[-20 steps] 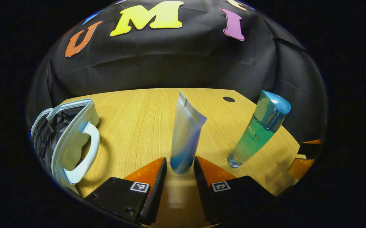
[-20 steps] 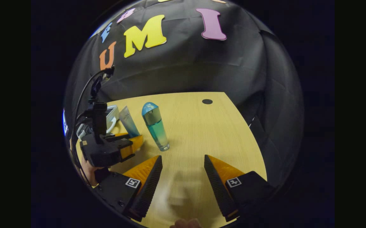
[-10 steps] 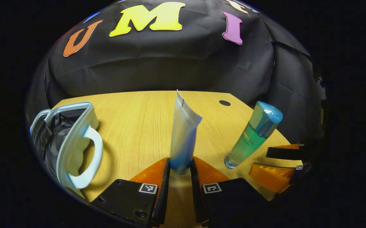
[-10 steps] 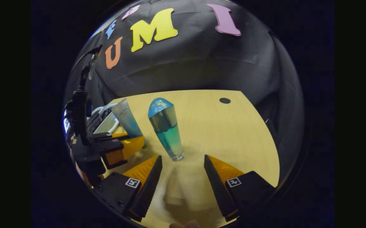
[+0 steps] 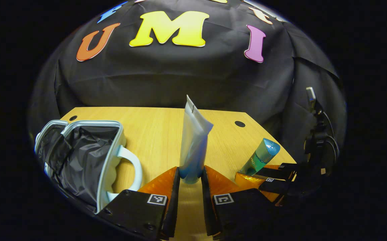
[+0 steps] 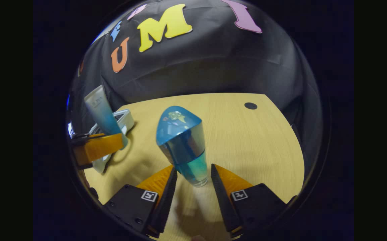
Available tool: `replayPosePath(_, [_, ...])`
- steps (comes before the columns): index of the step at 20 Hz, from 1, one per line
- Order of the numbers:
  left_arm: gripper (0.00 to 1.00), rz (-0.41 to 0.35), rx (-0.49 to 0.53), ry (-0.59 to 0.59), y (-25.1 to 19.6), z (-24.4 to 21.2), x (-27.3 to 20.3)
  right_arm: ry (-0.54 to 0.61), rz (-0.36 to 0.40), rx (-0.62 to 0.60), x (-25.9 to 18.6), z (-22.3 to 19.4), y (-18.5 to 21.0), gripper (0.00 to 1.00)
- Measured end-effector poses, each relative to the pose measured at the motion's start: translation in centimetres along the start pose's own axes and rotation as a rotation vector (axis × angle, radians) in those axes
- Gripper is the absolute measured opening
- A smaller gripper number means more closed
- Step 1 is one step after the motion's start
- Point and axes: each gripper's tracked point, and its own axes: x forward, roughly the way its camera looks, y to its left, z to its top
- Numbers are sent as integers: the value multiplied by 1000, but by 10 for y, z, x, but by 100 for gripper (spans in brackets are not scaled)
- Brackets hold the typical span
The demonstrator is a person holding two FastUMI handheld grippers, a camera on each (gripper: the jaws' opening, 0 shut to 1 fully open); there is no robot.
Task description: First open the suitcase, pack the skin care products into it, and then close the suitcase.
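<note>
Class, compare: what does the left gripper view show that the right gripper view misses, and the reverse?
Left gripper view: the open suitcase's dark lining, and the left gripper clamped on the tube. Right gripper view: the bottle standing between the right gripper's open fingers, with gaps. Both: tube, bottle, suitcase, table.

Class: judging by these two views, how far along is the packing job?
Done: the suitcase lies open. In hand: the left tongs grip the tube; the right tongs straddle the bottle, not visibly clamped. Left: both products go inside, then the suitcase gets closed.
</note>
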Motion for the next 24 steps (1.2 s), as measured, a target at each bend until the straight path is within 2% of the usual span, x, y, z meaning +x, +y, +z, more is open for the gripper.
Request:
replayPosePath(1, [37,14,-1,-6,7,4,-5,0,-4,13,-1,-1,-2,58])
replayPosePath(4, [36,58,-28,-21,30,13,-21,-2,-43,0,-1,2,-6,35])
replayPosePath(5, [36,69,-44,-22,35,15,-25,2,-41,2,0,2,-5,36])
replayPosePath(8, [36,96,-88,-20,52,17,-37,12,-48,-2,1,4,-6,33])
replayPosePath(12, [36,138,-104,-37,83,25,-57,6,-58,13,-3,9,-3,30])
replayPosePath(15, [36,175,-110,-39,117,28,-72,-7,-39,18,-13,18,8,28])
replayPosePath(17, [36,192,-143,-20,141,28,-80,-7,-12,31,-22,24,20,25])
replayPosePath(20, [36,212,-181,35,182,28,-90,59,86,48,-44,25,55,28])
replayPosePath(24, [37,193,-310,228,222,-7,-92,100,158,64,-84,46,92,28])
